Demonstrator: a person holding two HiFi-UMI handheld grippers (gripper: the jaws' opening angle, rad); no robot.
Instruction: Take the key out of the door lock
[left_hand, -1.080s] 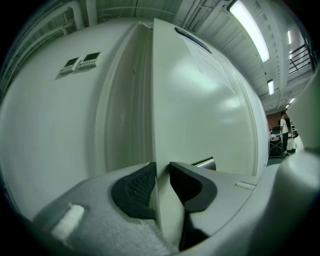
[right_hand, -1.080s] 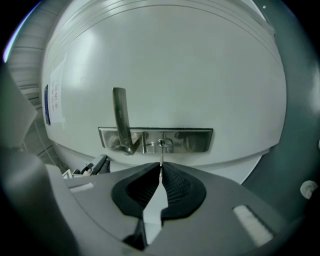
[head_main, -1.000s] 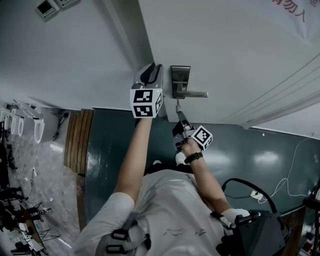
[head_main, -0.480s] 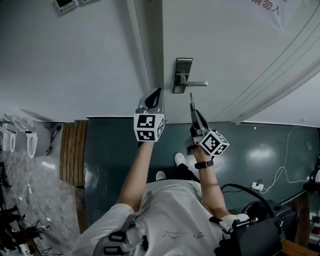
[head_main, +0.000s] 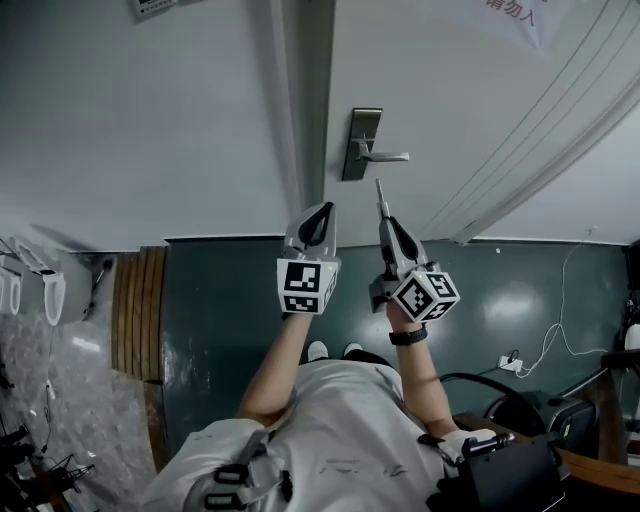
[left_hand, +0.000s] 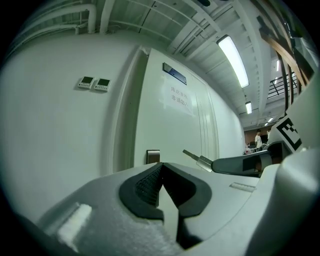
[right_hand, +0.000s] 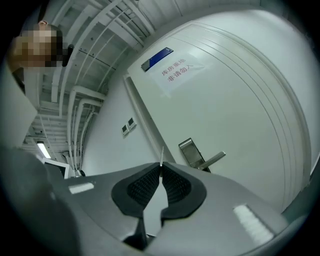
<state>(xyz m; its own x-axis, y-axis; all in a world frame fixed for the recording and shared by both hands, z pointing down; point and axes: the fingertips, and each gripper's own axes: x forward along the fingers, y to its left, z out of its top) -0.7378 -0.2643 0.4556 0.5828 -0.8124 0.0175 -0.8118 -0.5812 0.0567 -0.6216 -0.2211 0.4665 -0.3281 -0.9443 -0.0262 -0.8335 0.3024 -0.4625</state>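
Both grippers have pulled back from the door (head_main: 450, 90) toward the near side. A second ago the right gripper (head_main: 386, 225) had its tip up at the lock (head_main: 361, 143), just under the lever handle (head_main: 388, 156), and the left gripper (head_main: 322, 210) stood against the door edge beside the lock plate. Now both hang well apart from the door, side by side, with the left one to the left of the right.

The key (head_main: 379, 195) has left the lock. Its blade sticks out of the right gripper's tips and points toward the far door, below the handle and clear of the plate. The extraction itself looks done, and the step in hand is carrying the key away.

The right gripper's jaws are clamped on the key. Its own view shows the ribbed pads (right_hand: 172, 187) nearly together, with the key edge-on as a thin sliver pinched at their tips. Only the near end of the key is gripped, so the next move calls for a steady squeeze and no knock against the handle or the other gripper, or the key could twist loose.

The left gripper's jaws are together, with the pads (left_hand: 147, 187) meeting at the front and nothing between them. It touches neither the door nor the key.
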